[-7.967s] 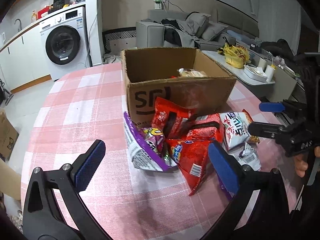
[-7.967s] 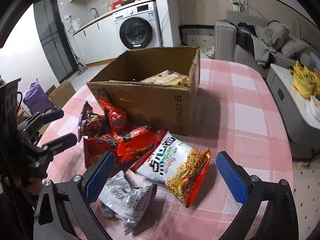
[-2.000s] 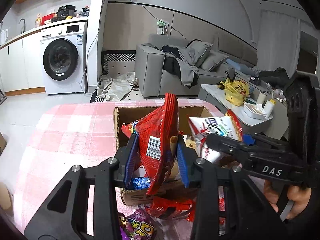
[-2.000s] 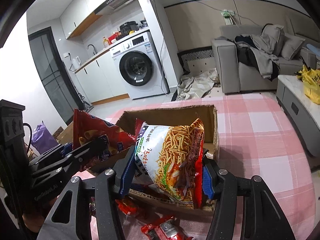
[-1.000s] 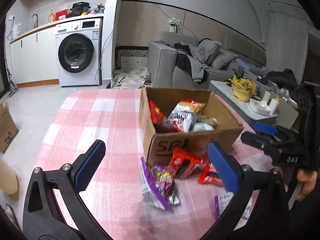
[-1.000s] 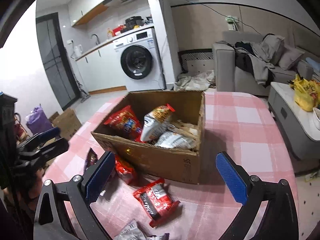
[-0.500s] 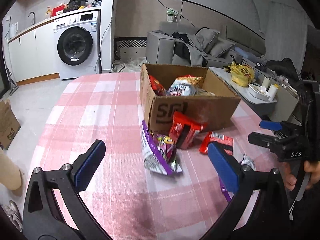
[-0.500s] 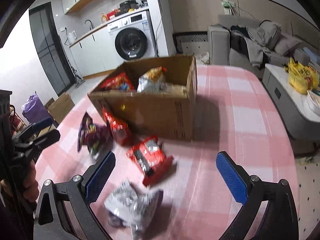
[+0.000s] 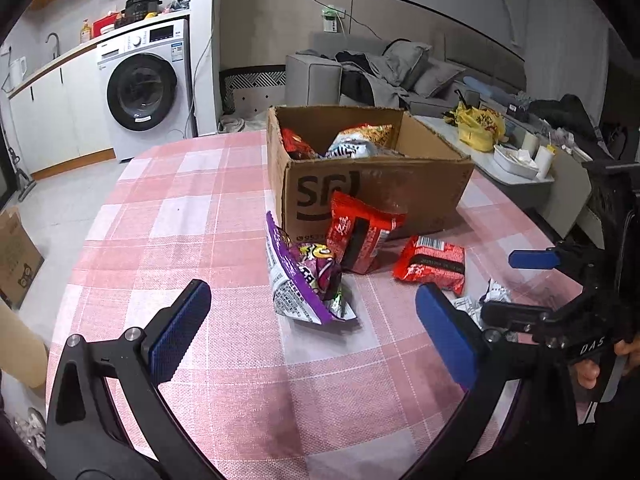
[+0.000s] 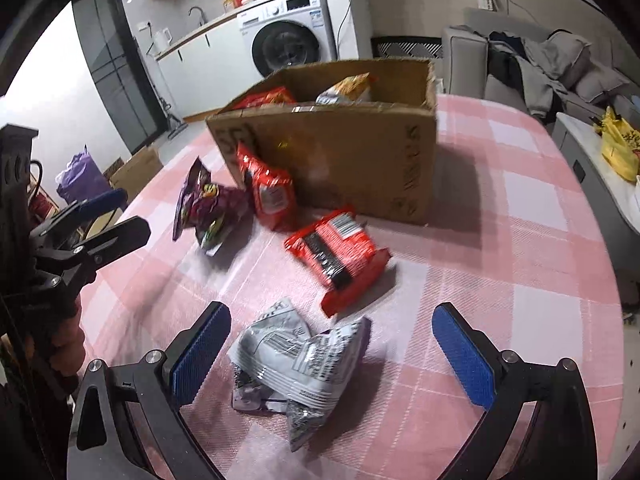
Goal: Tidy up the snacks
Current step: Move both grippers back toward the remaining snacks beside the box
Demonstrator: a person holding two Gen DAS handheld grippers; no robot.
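A cardboard box (image 9: 372, 184) (image 10: 340, 152) stands on the pink checked table (image 9: 192, 216) and holds several snack bags. In front of it lie a purple bag (image 9: 308, 280) (image 10: 204, 204), a red bag leaning on the box (image 9: 360, 236) (image 10: 270, 196), a flat red packet (image 9: 432, 264) (image 10: 336, 252) and a silver-white bag (image 10: 296, 356) (image 9: 480, 304). My left gripper (image 9: 312, 328) is open and empty, just short of the purple bag. My right gripper (image 10: 332, 356) is open and empty, its jaws either side of the silver-white bag.
A washing machine (image 9: 144, 92) and white cabinets stand at the back left. A grey sofa (image 9: 400, 76) with clothes and a low table with a yellow bag (image 9: 480, 128) are behind the box. Cardboard lies on the floor at left (image 9: 16, 256).
Both grippers have dropped lower and closer to the loose bags in front of the box. They stay open and empty.
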